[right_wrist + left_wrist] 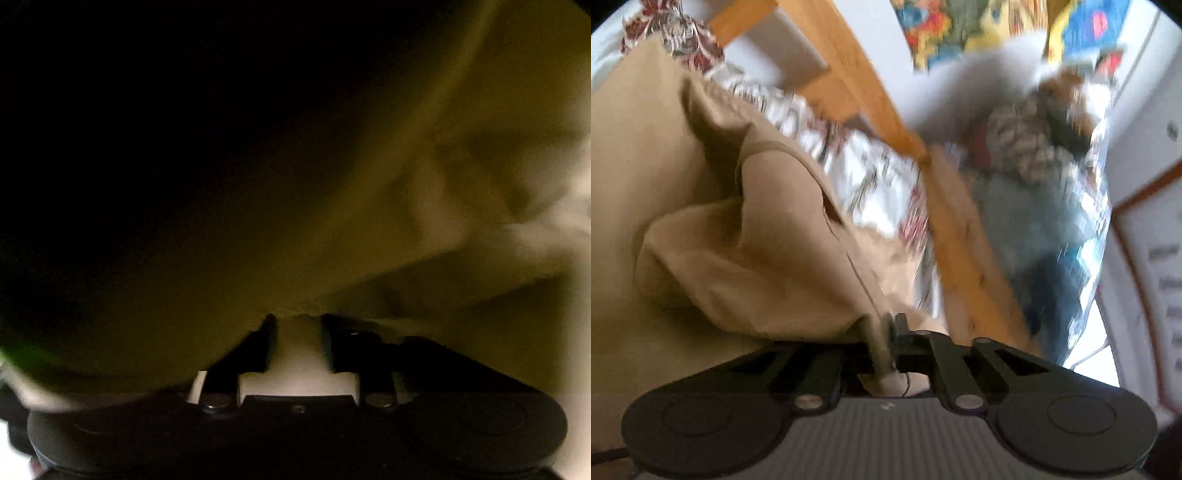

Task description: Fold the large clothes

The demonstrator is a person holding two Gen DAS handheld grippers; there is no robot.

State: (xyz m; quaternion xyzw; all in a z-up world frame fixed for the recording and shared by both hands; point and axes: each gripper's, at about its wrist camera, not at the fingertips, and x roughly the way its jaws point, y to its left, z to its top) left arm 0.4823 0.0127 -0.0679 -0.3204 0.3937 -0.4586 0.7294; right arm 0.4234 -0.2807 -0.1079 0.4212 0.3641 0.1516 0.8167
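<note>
Left wrist view: we see the left tongs [892,332] drawn nearly together on a bunched fold of the large tan cotton garment [713,229], which runs between the pads and out behind them.
Right wrist view: our right tongs [298,323] stand partway apart with pale cloth filling the gap; whether the pads press on it we cannot tell, since the same tan garment [424,206] drapes close over the lens and darkens most of the picture.
Where the garment is: it lies heaped and creased to the left of the left tongs, partly lifted at the pinched fold, with the rest spread over the patterned bedspread.
How it will handle: we judge it light, soft and limp, with no stiffness of its own. It will sag and swing from whichever point we hold, and loose layers may slide over one another.
Where to hold: we would favour a seam or hem, such as the stitched line [857,266] running toward the left tongs, and take one layer, not a wad.
Surface: a bed covered by a white bedspread with a red floral print [871,184].
Room: an orange wooden bed rail [849,70] crosses above the bedspread; a blurred brown plush toy [1034,147] and bright patterned fabric [960,26] lie beyond.
</note>
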